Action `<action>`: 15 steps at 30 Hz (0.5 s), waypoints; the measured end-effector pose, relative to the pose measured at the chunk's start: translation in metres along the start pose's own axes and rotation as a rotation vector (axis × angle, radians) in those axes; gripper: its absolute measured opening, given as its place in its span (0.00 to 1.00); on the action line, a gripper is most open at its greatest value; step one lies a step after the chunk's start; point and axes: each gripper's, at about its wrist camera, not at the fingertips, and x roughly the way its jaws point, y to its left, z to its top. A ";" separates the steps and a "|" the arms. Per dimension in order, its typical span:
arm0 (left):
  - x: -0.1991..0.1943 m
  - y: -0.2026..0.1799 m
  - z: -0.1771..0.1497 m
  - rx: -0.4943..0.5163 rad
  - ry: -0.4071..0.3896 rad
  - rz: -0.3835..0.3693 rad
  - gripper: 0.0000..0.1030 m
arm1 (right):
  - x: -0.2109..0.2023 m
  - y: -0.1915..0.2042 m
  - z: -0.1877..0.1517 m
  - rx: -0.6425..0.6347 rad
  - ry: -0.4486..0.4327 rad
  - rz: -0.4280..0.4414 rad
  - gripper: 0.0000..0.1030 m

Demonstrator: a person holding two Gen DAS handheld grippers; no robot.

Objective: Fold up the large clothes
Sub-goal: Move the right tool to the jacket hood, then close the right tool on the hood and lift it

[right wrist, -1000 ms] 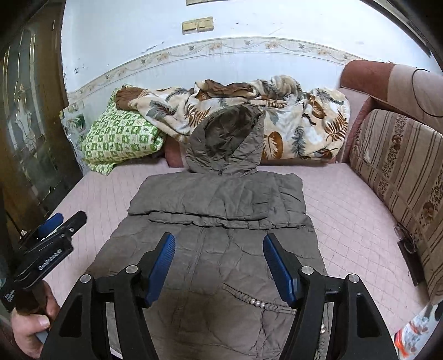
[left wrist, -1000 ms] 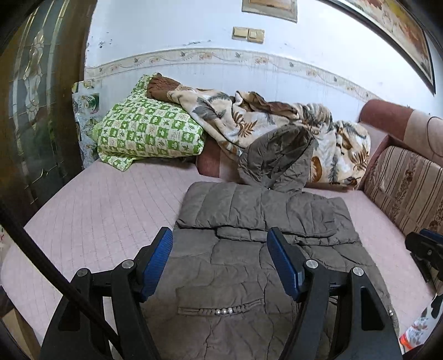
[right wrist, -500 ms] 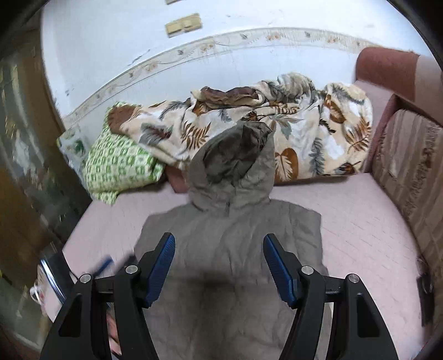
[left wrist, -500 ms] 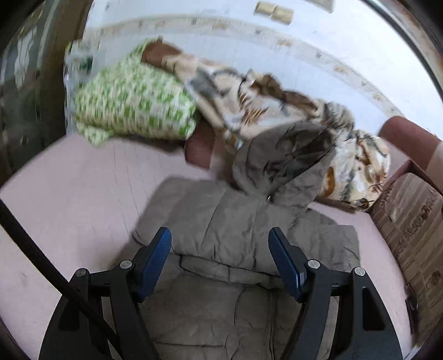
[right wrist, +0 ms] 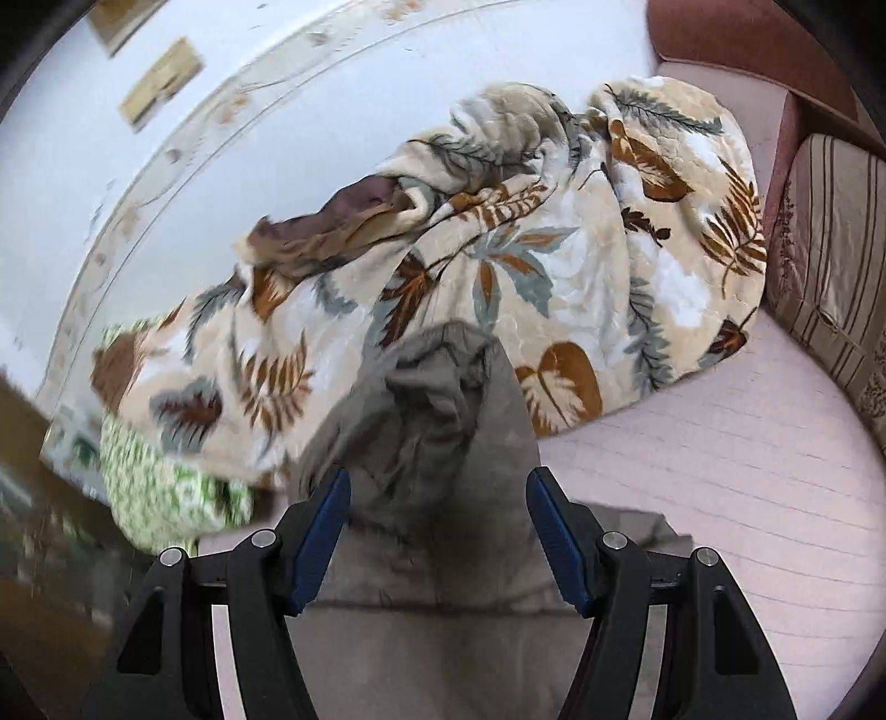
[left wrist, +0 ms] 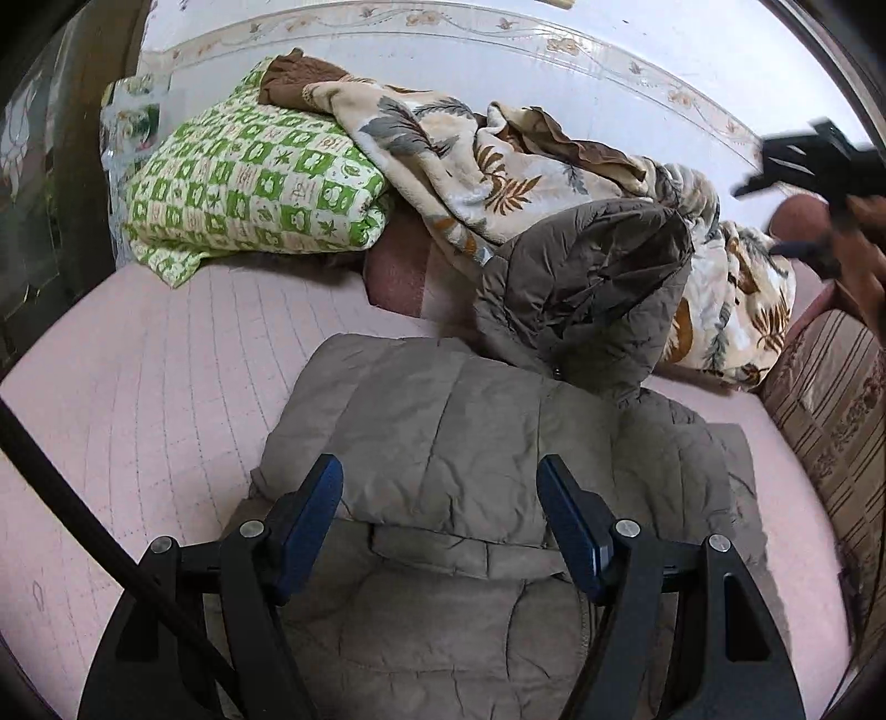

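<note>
Grey-brown hooded jacket (left wrist: 454,432) spread on pink bed (left wrist: 155,387), folded sleeves under left hand-held gripper (left wrist: 440,509), jaws apart, empty, hood (right wrist: 443,410) ahead of right hand-held gripper (right wrist: 437,518), likewise open, leaf-print blanket (right wrist: 554,249) beyond

2 wrist fisheyes angled down, close, sharing jacket hood (left wrist: 587,288) and blanket (right wrist: 554,249)

Domestic bedroom: pink quilted bed (left wrist: 166,387), green checked pillow (left wrist: 249,188), leaf-print blanket (right wrist: 554,249), tiled wall border (left wrist: 498,27).
</note>
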 end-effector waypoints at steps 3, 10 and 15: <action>0.002 -0.002 -0.004 0.026 -0.032 0.000 0.70 | 0.022 0.016 0.012 0.007 0.025 0.012 0.68; 0.017 0.004 -0.007 0.002 -0.009 -0.006 0.70 | 0.069 0.047 0.033 -0.005 0.043 0.001 0.68; 0.026 0.006 -0.011 0.007 0.013 -0.003 0.70 | 0.105 0.038 0.043 0.061 0.056 -0.068 0.68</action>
